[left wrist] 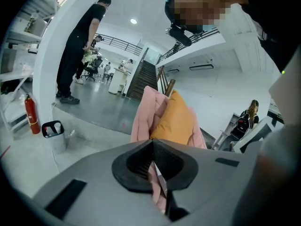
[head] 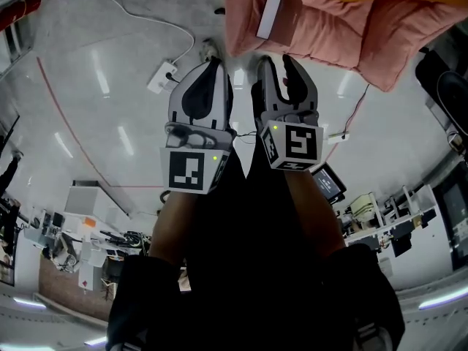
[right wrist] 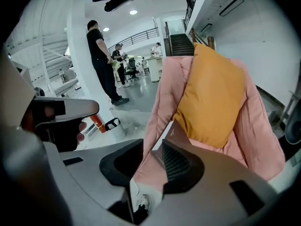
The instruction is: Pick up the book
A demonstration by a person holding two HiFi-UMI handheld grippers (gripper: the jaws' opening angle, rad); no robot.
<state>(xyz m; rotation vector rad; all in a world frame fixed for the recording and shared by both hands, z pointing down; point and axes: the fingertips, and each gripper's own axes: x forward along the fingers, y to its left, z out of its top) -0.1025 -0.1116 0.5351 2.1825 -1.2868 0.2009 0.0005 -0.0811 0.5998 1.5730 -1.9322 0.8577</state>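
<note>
Book lies on the pink quilt, just beside the orange pillow. Right gripper: jaws partly apart, empty, short of the quilt. Left gripper: jaws together, empty. Risk: a jaw snags quilt fabric or nudges the book off. Floor bin, well clear of the quilt: contents indiscernible.

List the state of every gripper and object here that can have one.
left gripper: jaws together, empty.
right gripper: jaws apart, empty.
book: closed, lying on the pink cushion, not held.
orange pillow: propped upright against the pink cushion.
</note>
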